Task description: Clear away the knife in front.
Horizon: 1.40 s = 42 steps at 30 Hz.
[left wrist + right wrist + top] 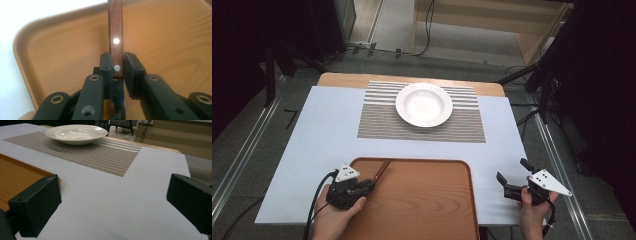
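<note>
Where left gripper (117, 72) jaws clamp the wooden-handled utensil (115, 37), blade end hidden, right gripper (112, 205) jaws wide.

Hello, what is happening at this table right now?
A person holds a hand-held gripper in each hand. The left hand-held gripper is shut on a wooden knife handle over the tray. The right hand-held gripper is open above the white cover beside the tray. A white plate sits on the placemat beyond.

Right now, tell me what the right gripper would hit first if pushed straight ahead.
Probably nothing close: the right gripper, jaws open, points over bare white table cover. Farther on lie the striped mat and bowl; depth is hard to judge.
</note>
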Each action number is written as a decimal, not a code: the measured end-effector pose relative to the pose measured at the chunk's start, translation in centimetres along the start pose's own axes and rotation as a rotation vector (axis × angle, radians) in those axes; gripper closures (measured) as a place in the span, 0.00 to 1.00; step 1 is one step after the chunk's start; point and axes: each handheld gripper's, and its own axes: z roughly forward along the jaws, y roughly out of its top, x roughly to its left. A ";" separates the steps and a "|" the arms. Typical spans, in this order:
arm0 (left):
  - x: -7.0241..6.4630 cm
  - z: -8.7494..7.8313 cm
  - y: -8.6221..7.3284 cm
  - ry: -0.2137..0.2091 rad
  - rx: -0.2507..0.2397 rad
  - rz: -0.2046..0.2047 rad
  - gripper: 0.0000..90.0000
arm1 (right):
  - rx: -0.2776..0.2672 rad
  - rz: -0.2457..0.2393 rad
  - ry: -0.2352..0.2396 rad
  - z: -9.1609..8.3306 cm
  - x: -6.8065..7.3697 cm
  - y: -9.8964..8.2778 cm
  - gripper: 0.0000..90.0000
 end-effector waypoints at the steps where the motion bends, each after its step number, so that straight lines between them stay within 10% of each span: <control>1: 0.0 0.0 -0.2 0.003 0.003 0.000 0.85 | 0.000 0.000 0.000 0.0 0.0 0.0 0.00; 19: 0.2 -0.6 -0.6 0.025 0.003 0.006 0.81 | 0.000 -0.003 -0.002 0.0 0.0 0.0 0.00; 31: -1.1 1.8 1.4 -0.014 0.060 0.166 1.00 | 0.008 0.000 -0.006 0.1 0.0 0.0 0.00; 42: 1.2 0.9 0.7 0.020 0.063 0.130 1.00 | 0.010 -0.003 -0.005 0.1 0.1 0.0 0.00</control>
